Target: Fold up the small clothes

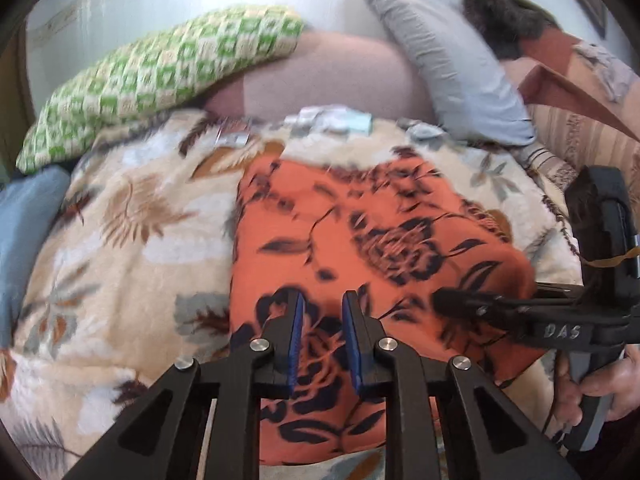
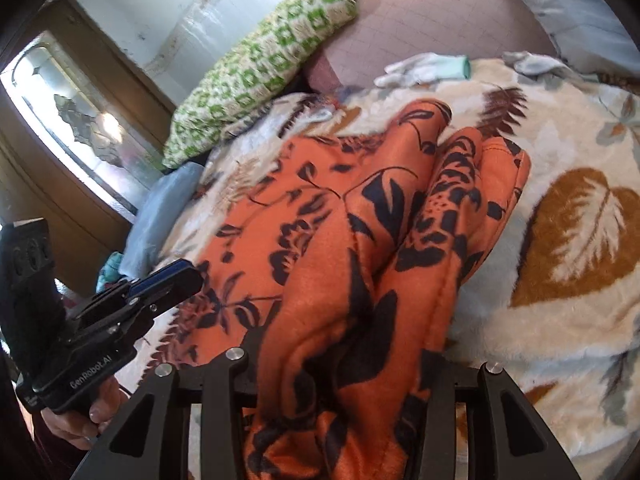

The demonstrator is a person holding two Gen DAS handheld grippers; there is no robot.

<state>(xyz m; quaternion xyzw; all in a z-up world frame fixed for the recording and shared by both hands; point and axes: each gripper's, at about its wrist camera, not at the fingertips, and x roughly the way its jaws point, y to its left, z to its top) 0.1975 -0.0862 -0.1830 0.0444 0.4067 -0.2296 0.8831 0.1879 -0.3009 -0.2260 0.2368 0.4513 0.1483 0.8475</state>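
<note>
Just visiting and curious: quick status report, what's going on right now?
Left gripper jaws apart, empty, over orange floral garment. Right gripper shut on a bunched fold of it. Garment lies on leaf-print blanket. Nothing in the way.

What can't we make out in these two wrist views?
- Right gripper fingertips: in the right wrist view they are buried under the bunched orange cloth. In the left wrist view they are side-on and blurred, so the grip is unclear.
- Pale items at the blanket's far edge: left wrist view, motion-blurred and too small to identify.
- Dark shape at top right: left wrist view, blurred and unidentifiable.
</note>
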